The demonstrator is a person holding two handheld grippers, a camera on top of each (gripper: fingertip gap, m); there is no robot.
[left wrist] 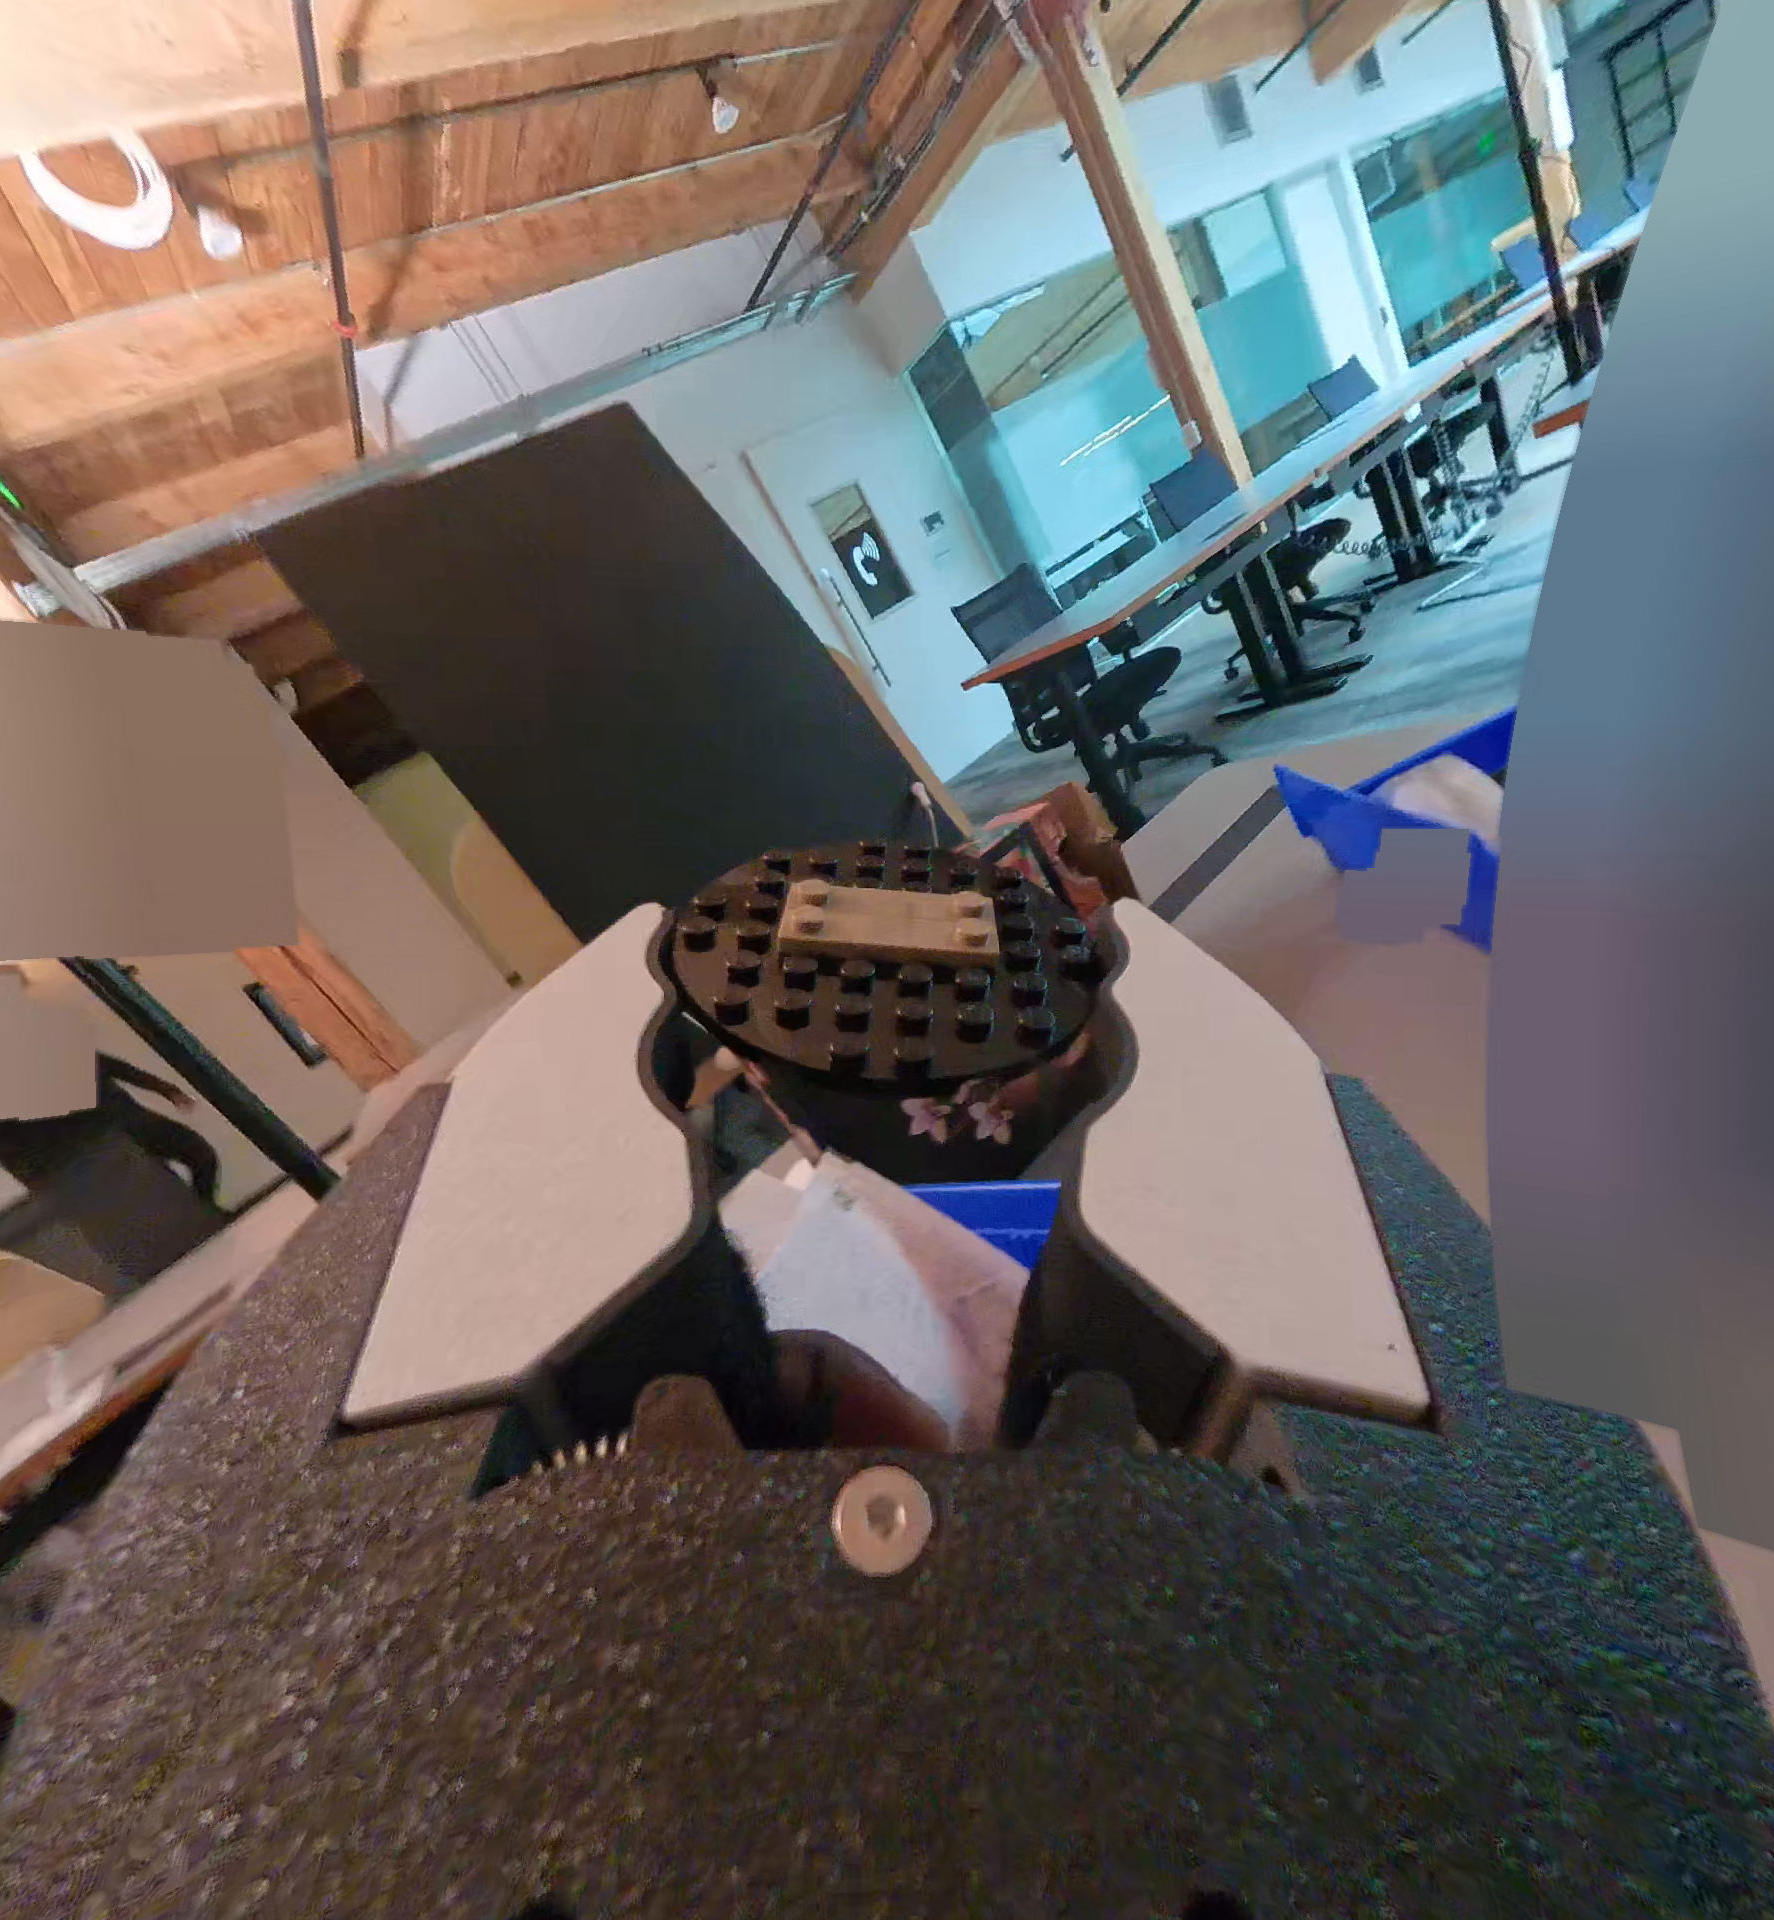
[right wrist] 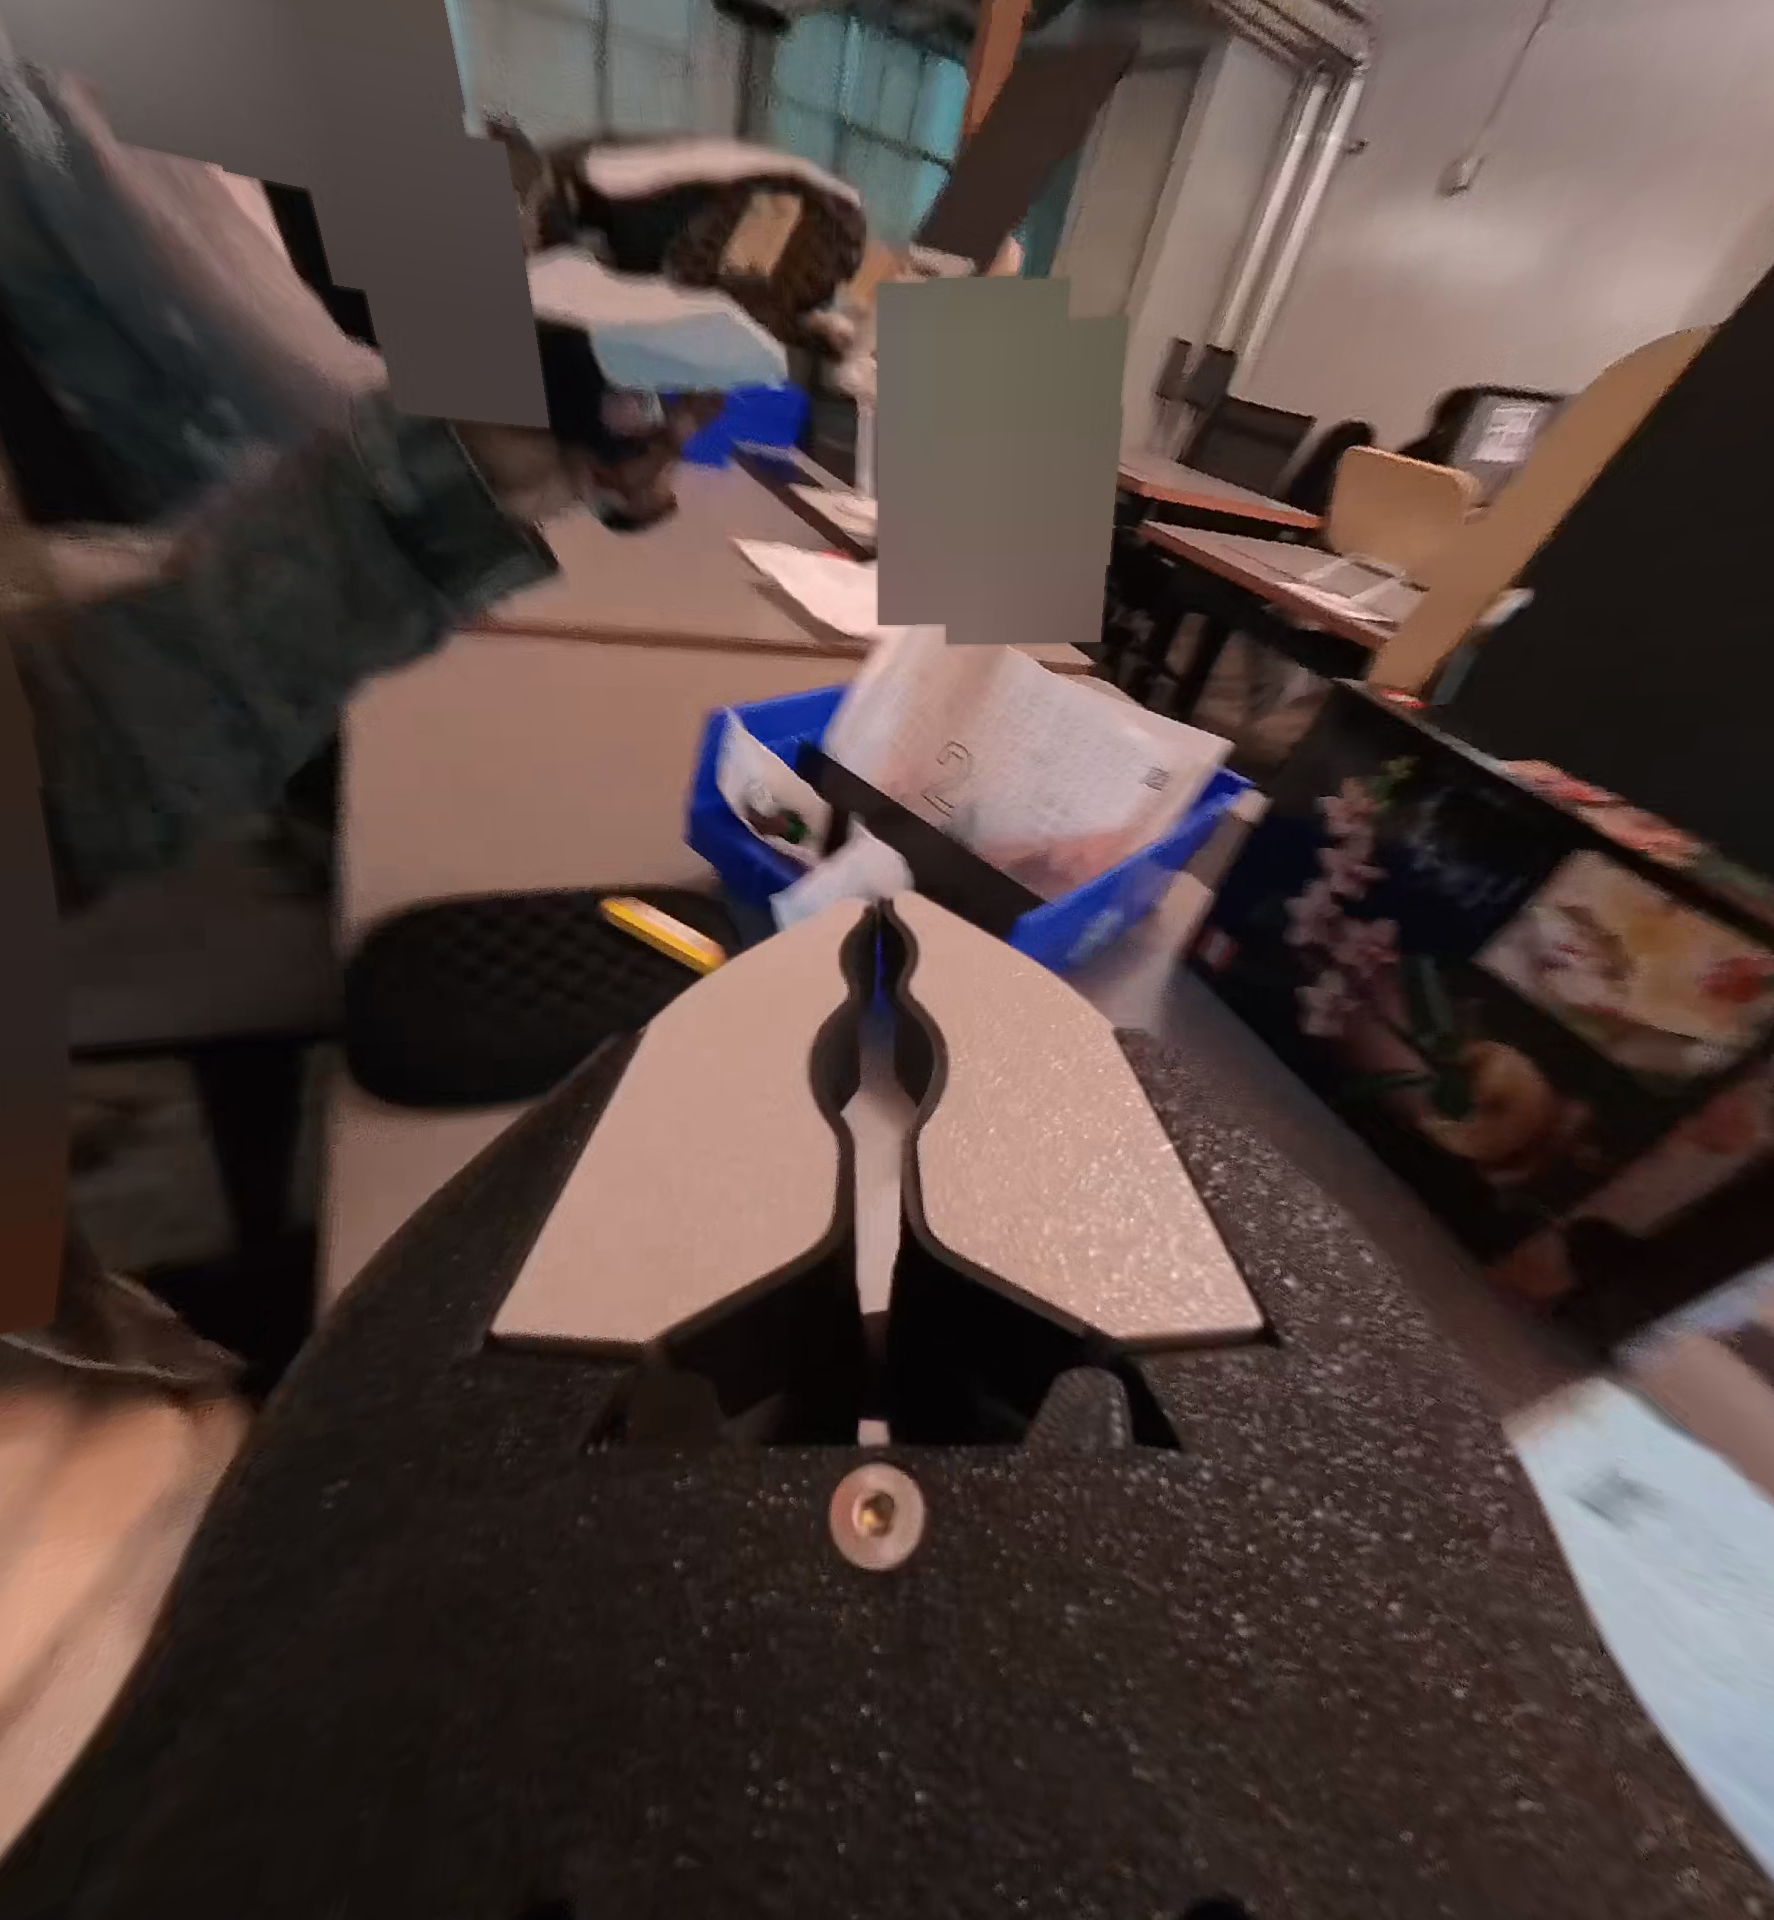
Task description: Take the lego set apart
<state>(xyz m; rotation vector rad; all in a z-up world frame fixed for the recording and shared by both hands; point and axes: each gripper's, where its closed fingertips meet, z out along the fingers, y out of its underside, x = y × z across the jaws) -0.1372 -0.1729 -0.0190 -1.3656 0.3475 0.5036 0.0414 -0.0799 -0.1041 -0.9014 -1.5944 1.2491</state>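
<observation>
Right now the left gripper (left wrist: 888, 971) clamps the round black plate (left wrist: 883, 997), its tan brick (left wrist: 888, 920) lying nine-to-three, while the right gripper (right wrist: 878, 914), jaws seemingly closed on nothing, sits well apart.

A blue bin (right wrist: 1122, 894) stands on the pale bench (right wrist: 550, 748), stuffed with white paper bags (right wrist: 1028, 769) and a black strip. Just right of it, along the bench's right edge, lies a dark printed box with pink flowers (right wrist: 1485, 997). Left of the bin rests a black oval mat (right wrist: 509, 997) with a yellow piece (right wrist: 665, 933) at its far edge. Beyond, long desks (left wrist: 1278, 530) with black office chairs (left wrist: 1122, 696) sit under a wooden ceiling (left wrist: 447, 208).
</observation>
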